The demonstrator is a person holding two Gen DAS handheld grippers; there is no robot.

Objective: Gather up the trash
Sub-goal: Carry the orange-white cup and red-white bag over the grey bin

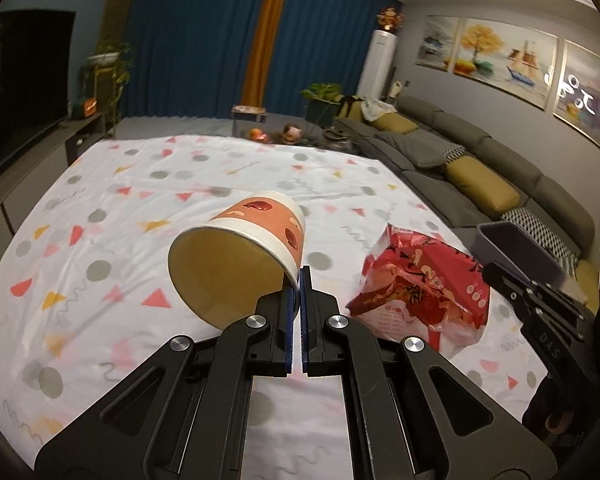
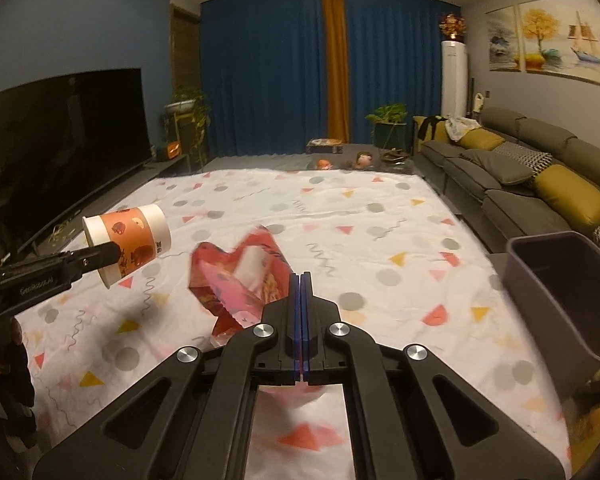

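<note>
Orange-and-white paper cup (image 1: 236,256): held clear above the patterned tablecloth (image 1: 140,184), tipped on its side. In the left wrist view its long axis runs from the open mouth, nearest the camera and facing lower left, up and away to the base at upper right. The left gripper (image 1: 299,280) is fully closed on the cup's rim wall, one pad inside the mouth and one outside, gripping at the lower right of the rim. The cup sits ahead and to the left of the fingertips. In the right wrist view the same cup (image 2: 130,240) hangs over the left side of the cloth, base pointing right and slightly up.

Red snack wrapper (image 2: 240,276): crumpled, lifted off the cloth, its bulk up and to the left of the right gripper (image 2: 300,280). That gripper's pads are pressed together on the wrapper's near right edge. The wrapper's outline is blurred, and its lower part is cut off behind the gripper frame. In the left wrist view the wrapper (image 1: 420,288) hangs to the right of the cup, apart from it.

Grey bin (image 2: 568,292): stands open-topped at the right edge of the cloth, next to the sofa (image 2: 520,168). Its near corner is blurred and partly out of frame.

Print on cup and wrapper is not legible.
</note>
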